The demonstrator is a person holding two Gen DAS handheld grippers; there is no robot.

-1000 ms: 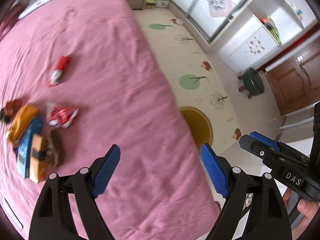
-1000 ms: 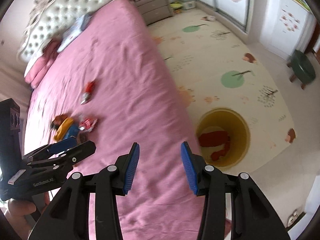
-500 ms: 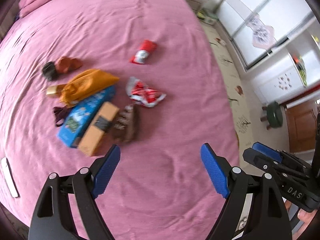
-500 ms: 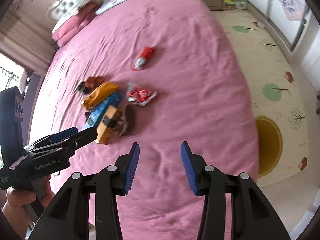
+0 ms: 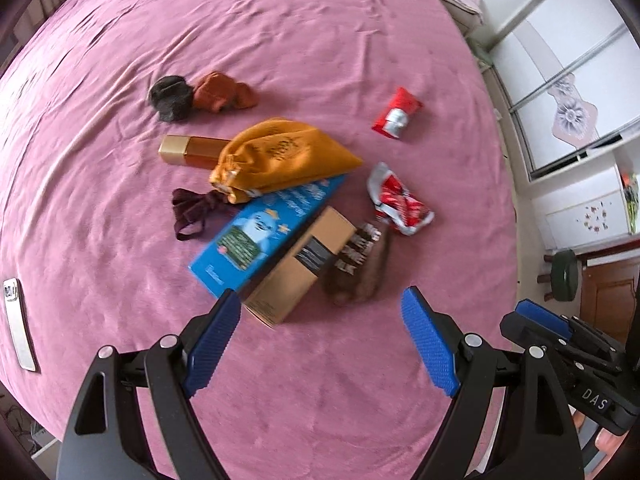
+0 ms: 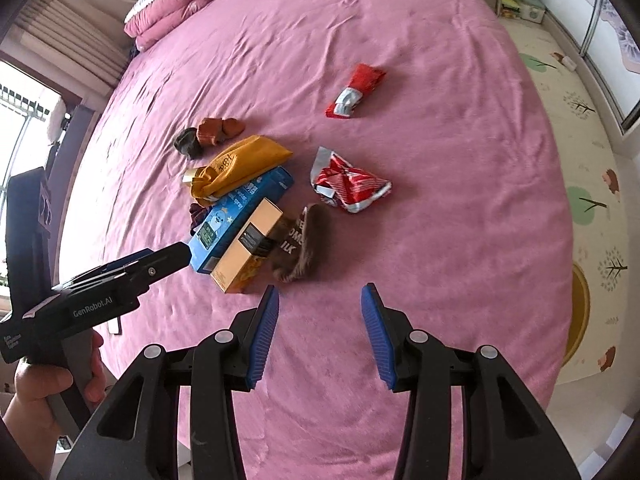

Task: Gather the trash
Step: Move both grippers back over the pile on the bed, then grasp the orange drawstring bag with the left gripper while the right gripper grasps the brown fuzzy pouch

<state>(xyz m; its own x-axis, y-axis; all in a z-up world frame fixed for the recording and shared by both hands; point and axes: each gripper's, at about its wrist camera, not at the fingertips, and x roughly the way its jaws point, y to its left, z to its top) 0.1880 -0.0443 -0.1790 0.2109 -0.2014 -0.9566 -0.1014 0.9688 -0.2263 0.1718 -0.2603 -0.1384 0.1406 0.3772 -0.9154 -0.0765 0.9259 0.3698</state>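
While both pairs of tongs hang empty above a pink bed (image 5: 320, 380), the left tongs (image 5: 320, 344) stand spread wide and the right tongs (image 6: 320, 332) are parted to a lesser gap, neither touching anything. Just ahead of both lies the litter: a brown wrapper (image 6: 302, 244) printed with pale lettering, its long axis running away from the tongs and leaning slightly rightward, rests against a tan carton (image 5: 300, 266). In the right wrist view the wrapper sits directly beyond the left finger of the right tongs; in the left wrist view it falls inside the gap of the left tongs, nearer the middle. By that reading the left tongs look the better lined up, though both are close, and a grasp would need the fingers set across the wrapper's narrow width rather than along its length.

Farther out, a torn red-and-silver packet (image 5: 400, 202) lies crumpled to the right of the wrapper, and a smaller red packet (image 6: 354, 92) sits alone, well apart, toward the far side of the bed. To the left of the carton are a blue box (image 5: 264, 232) and, overlapping its far end, an orange drawstring pouch (image 5: 280, 156), with a gold-capped box (image 5: 188, 152), dark ribbon (image 5: 192, 208) and two balled socks (image 5: 200, 94) beyond. A yellow bin (image 6: 580, 316) shows partly on the floor past the bed's right edge.
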